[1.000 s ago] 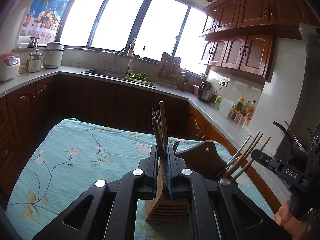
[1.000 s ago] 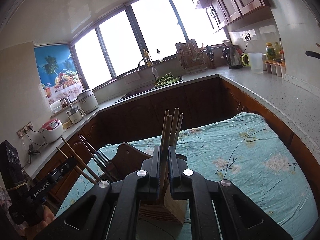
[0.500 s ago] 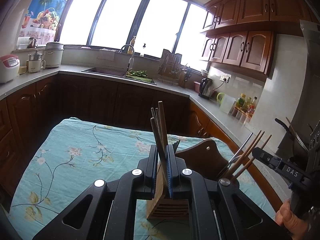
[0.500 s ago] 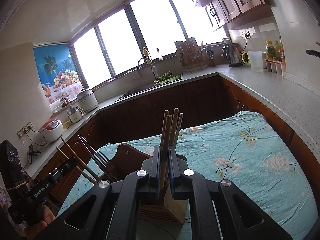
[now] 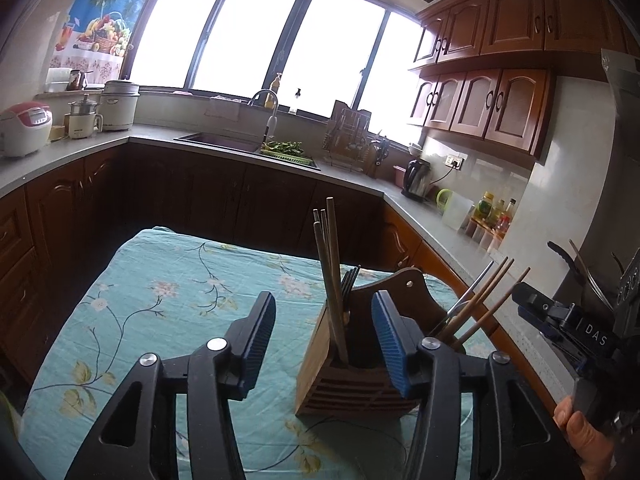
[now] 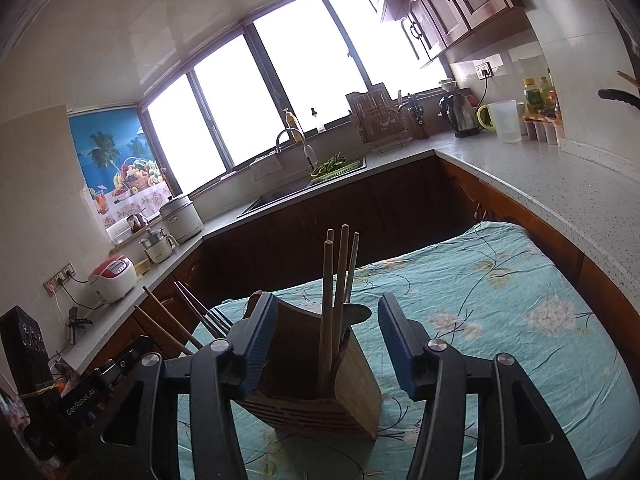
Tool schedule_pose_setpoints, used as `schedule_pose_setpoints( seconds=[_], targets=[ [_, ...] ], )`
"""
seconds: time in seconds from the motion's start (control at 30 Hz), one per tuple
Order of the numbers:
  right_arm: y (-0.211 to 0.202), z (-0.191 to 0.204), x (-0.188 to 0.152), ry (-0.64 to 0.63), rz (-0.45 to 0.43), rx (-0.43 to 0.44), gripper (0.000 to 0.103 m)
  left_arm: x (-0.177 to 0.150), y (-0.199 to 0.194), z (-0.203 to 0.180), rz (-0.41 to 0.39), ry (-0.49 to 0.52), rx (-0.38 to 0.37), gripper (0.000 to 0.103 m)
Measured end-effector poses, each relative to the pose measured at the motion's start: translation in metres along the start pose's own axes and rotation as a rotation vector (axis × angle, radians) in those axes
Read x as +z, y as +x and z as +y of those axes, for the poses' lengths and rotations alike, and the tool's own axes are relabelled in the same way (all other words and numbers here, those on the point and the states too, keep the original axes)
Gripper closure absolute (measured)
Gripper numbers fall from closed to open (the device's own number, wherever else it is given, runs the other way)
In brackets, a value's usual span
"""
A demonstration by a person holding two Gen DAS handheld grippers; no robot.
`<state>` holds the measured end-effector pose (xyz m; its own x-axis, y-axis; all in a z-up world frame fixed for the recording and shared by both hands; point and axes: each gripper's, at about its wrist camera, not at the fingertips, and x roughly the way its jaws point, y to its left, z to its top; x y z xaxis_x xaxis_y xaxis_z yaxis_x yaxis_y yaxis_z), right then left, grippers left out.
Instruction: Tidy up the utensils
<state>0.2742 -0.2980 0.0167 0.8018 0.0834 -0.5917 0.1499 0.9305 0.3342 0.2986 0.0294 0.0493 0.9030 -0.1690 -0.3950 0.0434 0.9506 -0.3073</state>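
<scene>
Nearest me: left gripper (image 5: pixel 322 340) and right gripper (image 6: pixel 318 342), jaws just sprung apart, gripping nothing. Next: chopsticks (image 6: pixel 334 304) upright in wooden holder (image 6: pixel 352 392), possibly forks (image 5: pixel 350 282) too, on floral tablecloth (image 5: pixel 160 300).

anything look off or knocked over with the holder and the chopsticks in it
Nothing stands out. The wooden holder stands upright on the flowered cloth, and the chopsticks sit inside it, leaning slightly. Both tools, left and right, have just opened and grip nothing.
</scene>
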Motion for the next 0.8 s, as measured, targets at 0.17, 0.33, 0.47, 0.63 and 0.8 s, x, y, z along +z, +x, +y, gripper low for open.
schedule_pose_setpoints(
  seconds=[0.17, 0.33, 0.47, 0.63, 0.8],
  targets=[
    [-0.022, -0.001, -0.017, 0.000, -0.010, 0.010, 0.018, -0.021, -0.033, 0.010, 0.005, -0.025, 0.048, 0.023],
    [-0.037, -0.001, -0.035, -0.004, 0.015, 0.020, 0.017, -0.037, -0.062, 0.011, 0.026, -0.027, 0.066, 0.018],
    [-0.050, 0.003, -0.046, -0.012, 0.025, 0.024, 0.017, -0.042, -0.085, 0.006, 0.030, -0.019, 0.075, 0.016],
    [-0.070, 0.010, -0.056, -0.031, 0.022, 0.027, 0.017, -0.049, -0.118, -0.001, 0.013, -0.001, 0.077, 0.015],
    [-0.097, 0.024, -0.066, -0.064, 0.010, 0.046, 0.017, -0.057, -0.148, 0.002, -0.012, 0.018, 0.074, 0.011]
  ],
)
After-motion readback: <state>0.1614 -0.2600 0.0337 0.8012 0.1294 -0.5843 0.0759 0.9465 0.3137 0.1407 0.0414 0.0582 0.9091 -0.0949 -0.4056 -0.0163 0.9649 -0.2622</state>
